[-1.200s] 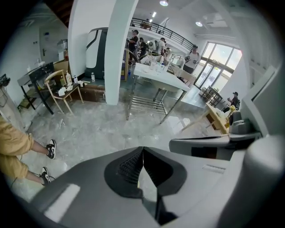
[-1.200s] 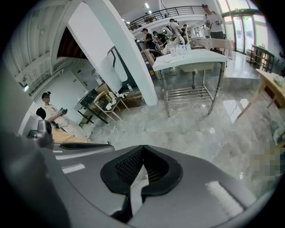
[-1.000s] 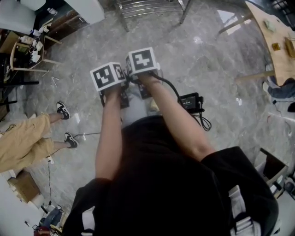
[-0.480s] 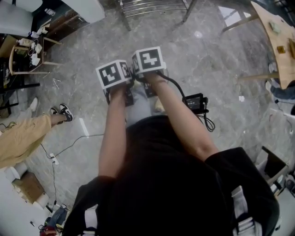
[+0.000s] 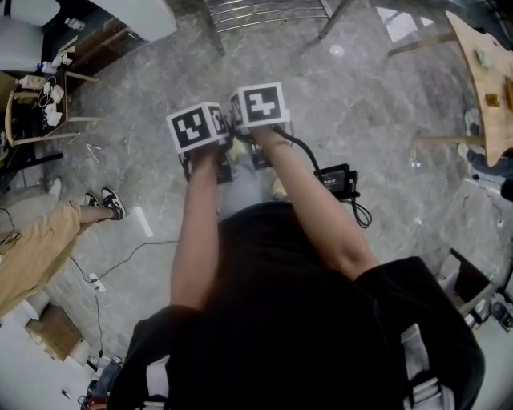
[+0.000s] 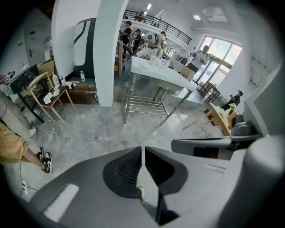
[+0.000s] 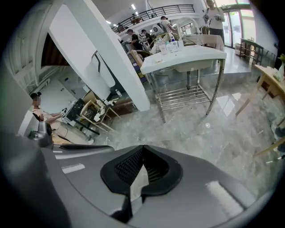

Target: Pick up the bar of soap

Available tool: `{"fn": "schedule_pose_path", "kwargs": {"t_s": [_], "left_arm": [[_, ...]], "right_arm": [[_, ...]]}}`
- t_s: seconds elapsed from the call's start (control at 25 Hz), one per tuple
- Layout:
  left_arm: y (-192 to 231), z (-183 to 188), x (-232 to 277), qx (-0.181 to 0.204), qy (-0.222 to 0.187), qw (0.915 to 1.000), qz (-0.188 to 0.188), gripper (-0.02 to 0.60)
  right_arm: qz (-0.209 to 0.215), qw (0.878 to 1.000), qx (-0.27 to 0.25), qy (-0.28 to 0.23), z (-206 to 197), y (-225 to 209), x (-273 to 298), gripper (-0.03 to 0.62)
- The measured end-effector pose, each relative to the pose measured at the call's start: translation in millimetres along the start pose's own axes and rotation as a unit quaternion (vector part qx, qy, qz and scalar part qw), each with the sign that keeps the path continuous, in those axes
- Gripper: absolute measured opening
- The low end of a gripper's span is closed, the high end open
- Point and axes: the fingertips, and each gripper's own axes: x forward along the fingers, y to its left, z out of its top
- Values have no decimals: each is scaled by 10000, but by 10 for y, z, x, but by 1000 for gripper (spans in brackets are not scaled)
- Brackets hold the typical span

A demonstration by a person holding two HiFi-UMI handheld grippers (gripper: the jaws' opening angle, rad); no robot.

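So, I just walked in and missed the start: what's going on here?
A person stands on a marble floor with a gripper in each hand, held side by side and pointed down ahead of the body. Neither holds anything: the left tongs have just been opening a crack with nothing between them, and the right tongs are shut and empty. A white table on metal legs stands ahead. No bar of soap can be made out, so no pickup has begun.

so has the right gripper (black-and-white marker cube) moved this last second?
Yes: right gripper moved up-frame toward the steel rack; the wooden chair now sits lower beside it.
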Motion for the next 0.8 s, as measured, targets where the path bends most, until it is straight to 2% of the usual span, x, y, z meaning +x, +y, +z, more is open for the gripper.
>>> {"fn": "schedule_pose_path", "kwargs": {"t_s": [0.28,0.8], "left_arm": [[141,388,291,23,210,9998,-54,23],[373,1083,552,172,344,9991,-188,22]], "right_arm": [[-69,9995,250,189,328,-15,314,14],[-279,9987,354,255,957,65,688,14]]}}
